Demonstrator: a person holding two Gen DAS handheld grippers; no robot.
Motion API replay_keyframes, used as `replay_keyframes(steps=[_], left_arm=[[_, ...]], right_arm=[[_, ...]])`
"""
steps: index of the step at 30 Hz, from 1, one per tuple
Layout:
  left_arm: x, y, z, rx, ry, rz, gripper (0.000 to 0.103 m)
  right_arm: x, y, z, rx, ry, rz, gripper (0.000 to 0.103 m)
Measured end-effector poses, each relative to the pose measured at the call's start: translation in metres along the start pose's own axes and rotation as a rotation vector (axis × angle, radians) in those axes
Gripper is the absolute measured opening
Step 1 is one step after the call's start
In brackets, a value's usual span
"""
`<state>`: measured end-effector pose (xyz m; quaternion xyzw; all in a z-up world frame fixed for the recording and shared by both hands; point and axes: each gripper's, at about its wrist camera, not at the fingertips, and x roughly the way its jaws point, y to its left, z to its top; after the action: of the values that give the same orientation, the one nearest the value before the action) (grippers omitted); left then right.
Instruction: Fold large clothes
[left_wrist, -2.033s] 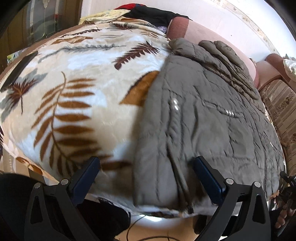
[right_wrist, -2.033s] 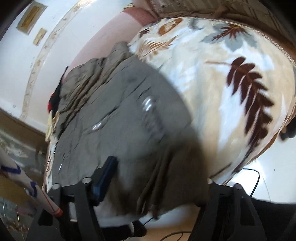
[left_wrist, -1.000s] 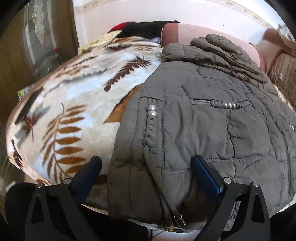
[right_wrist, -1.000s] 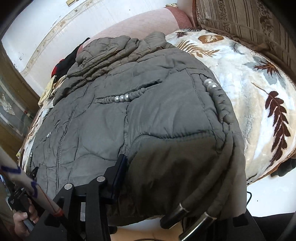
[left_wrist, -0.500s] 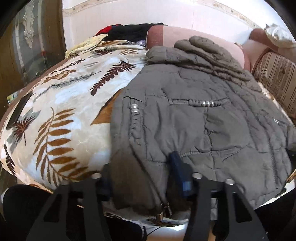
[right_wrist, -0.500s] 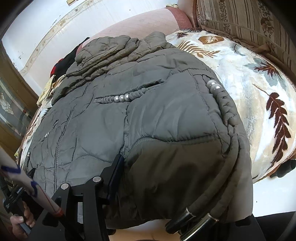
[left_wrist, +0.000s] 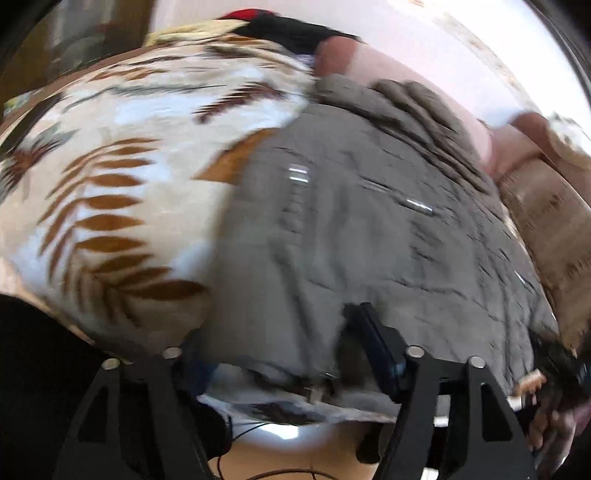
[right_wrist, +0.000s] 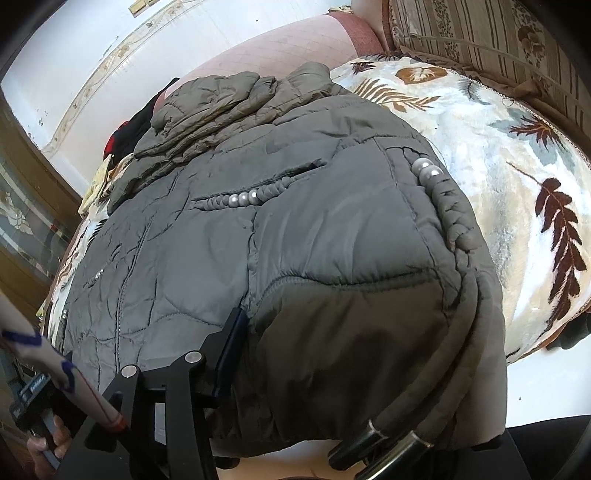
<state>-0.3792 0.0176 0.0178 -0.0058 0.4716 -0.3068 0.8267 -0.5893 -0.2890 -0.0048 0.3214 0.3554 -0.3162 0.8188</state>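
A grey quilted jacket (right_wrist: 295, 229) with pearl trim lies spread on a leaf-patterned blanket (right_wrist: 517, 155) on a bed. It also shows, blurred, in the left wrist view (left_wrist: 369, 229). My left gripper (left_wrist: 280, 354) is closed down on the jacket's bottom hem at its left corner. My right gripper (right_wrist: 332, 369) is at the hem's right corner. Only its left finger (right_wrist: 229, 339) shows; cloth and drawstring ends (right_wrist: 391, 439) drape over the rest.
The blanket (left_wrist: 110, 184) covers the bed to the left of the jacket. A pink headboard (right_wrist: 280, 48) and dark clothes (left_wrist: 288, 29) lie at the far end. A striped cushion (right_wrist: 480, 33) sits at the right. Cables (left_wrist: 258, 443) run on the floor below.
My left gripper has closed from wide open onto the jacket hem and is now moving, blurring its view. My right gripper has stayed put at the hem.
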Motion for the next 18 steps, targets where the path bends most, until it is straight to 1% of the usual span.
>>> replay_keyframes(steps=[1,2,4,6,8,10,12,13,14,15,18], left_arm=[[-0.002,-0.011,-0.002,0.047,-0.015,-0.008,0.055],[-0.003,-0.016,-0.004,0.078,-0.028,0.003,0.05],[-0.003,-0.03,-0.003,0.148,-0.071,0.059,0.037],[0.0,-0.032,0.001,0.159,-0.082,0.086,0.034],[0.002,-0.041,0.002,0.206,-0.104,0.14,0.033],[0.005,-0.049,0.001,0.249,-0.117,0.18,0.033],[0.008,-0.052,0.002,0.281,-0.122,0.203,0.033],[0.009,-0.055,0.001,0.297,-0.127,0.221,0.034],[0.01,-0.055,0.0,0.301,-0.128,0.233,0.038],[0.011,-0.056,-0.001,0.303,-0.134,0.25,0.039],[0.009,-0.056,0.001,0.303,-0.136,0.258,0.041]], right_arm=[[0.0,0.0,0.0,0.0,0.0,-0.001,0.06],[0.0,0.001,0.0,0.0,0.0,-0.002,0.06],[0.001,0.001,0.0,-0.001,-0.001,-0.003,0.06],[0.001,0.002,0.0,-0.007,-0.002,-0.006,0.06],[0.0,0.005,-0.001,-0.023,-0.008,-0.012,0.058],[-0.003,0.008,-0.001,-0.045,-0.018,-0.015,0.046],[-0.009,0.015,-0.002,-0.084,-0.044,-0.028,0.037],[-0.01,0.018,-0.003,-0.105,-0.052,-0.039,0.036],[-0.009,0.02,-0.003,-0.115,-0.047,-0.047,0.036],[-0.006,0.018,-0.003,-0.109,-0.038,-0.046,0.036],[-0.002,0.011,-0.002,-0.073,-0.017,-0.021,0.037]])
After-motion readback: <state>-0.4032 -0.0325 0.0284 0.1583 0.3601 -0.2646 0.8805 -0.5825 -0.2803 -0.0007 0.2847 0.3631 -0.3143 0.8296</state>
